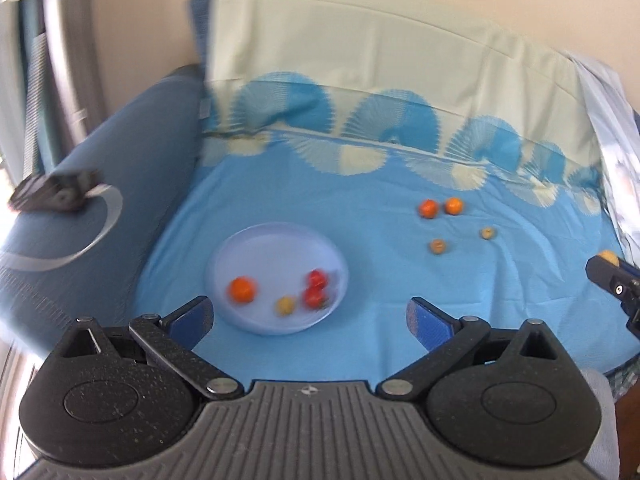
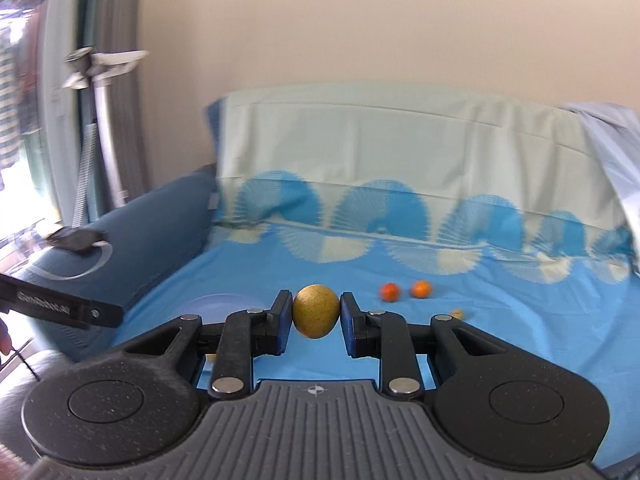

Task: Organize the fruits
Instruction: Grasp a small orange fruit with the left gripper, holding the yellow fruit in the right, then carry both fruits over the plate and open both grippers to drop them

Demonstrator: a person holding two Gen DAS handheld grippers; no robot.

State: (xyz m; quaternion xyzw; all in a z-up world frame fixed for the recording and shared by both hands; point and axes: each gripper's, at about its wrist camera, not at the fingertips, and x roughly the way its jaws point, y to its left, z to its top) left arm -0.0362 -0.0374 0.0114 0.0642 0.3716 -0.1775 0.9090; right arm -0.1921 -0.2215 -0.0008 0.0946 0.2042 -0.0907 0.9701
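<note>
1. Right claw (image 2: 316,316) is pinching a yellow-brown fruit (image 2: 315,310) between its blue pads (image 2: 283,322), one on each side, holding it up over the blue sheet (image 2: 520,340). From the left wrist view you can just catch that same claw (image 1: 612,276) poking in at 3 o'clock with the fruit (image 1: 609,256) at its tip.
2. Left claw (image 1: 308,320) is spread wide with nothing between its fingers, hanging just in front of the plate (image 1: 280,240).
3. The plate is a pale lilac one lying on the sheet at about 12 o'clock from the left claw. On it: an orange fruit (image 1: 241,289) at the plate's 8 o'clock, a small yellowish one (image 1: 285,305) at 6, and two red ones (image 1: 317,279) touching each other at 4. It's all a bit blurry.
4. Off the plate, out around 1 o'clock, two more orange fruits (image 1: 428,209) lie just beside each other on the sheet, with two small tan ones (image 1: 437,246) nearer the camera, a bit apart.
5. At 9 o'clock there's a dark blue cushion (image 1: 132,152) with a black clip-looking thing (image 1: 56,192) on it; can't tell what it is.
</note>
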